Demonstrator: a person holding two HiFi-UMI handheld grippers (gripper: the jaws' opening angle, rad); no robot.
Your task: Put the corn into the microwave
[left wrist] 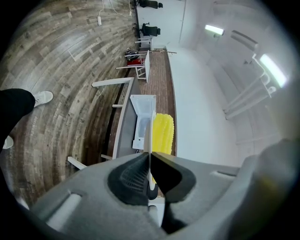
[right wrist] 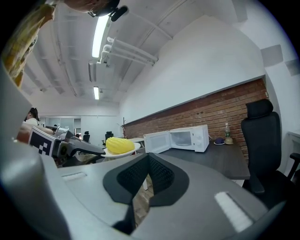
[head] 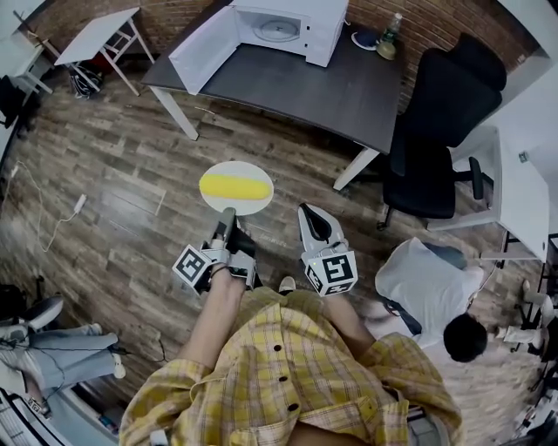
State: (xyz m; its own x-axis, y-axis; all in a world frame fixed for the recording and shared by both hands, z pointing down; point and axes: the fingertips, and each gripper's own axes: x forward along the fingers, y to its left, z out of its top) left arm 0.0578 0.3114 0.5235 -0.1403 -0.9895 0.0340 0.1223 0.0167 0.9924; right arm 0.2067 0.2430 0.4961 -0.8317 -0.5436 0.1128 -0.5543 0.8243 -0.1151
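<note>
A yellow corn cob (head: 235, 185) lies on a round white plate (head: 218, 199) held out over the wooden floor. My left gripper (head: 228, 214) is shut on the plate's near rim. In the left gripper view the plate (left wrist: 148, 136) shows edge-on between the jaws, with the corn (left wrist: 163, 133) beyond my left gripper (left wrist: 150, 155). My right gripper (head: 307, 212) hangs beside the plate, shut on nothing. The white microwave (head: 283, 26) stands on the dark table (head: 349, 87) ahead, its door (head: 202, 48) swung open to the left. The right gripper view shows the corn (right wrist: 119, 144), microwave (right wrist: 187, 138) and my right gripper (right wrist: 147, 157).
A black office chair (head: 440, 113) stands right of the dark table. A bottle (head: 389, 37) and a small dish sit at the table's far right corner. A white desk (head: 523, 192) is at the right, and a person (head: 436, 292) crouches low at right. A small white table (head: 105, 35) stands far left.
</note>
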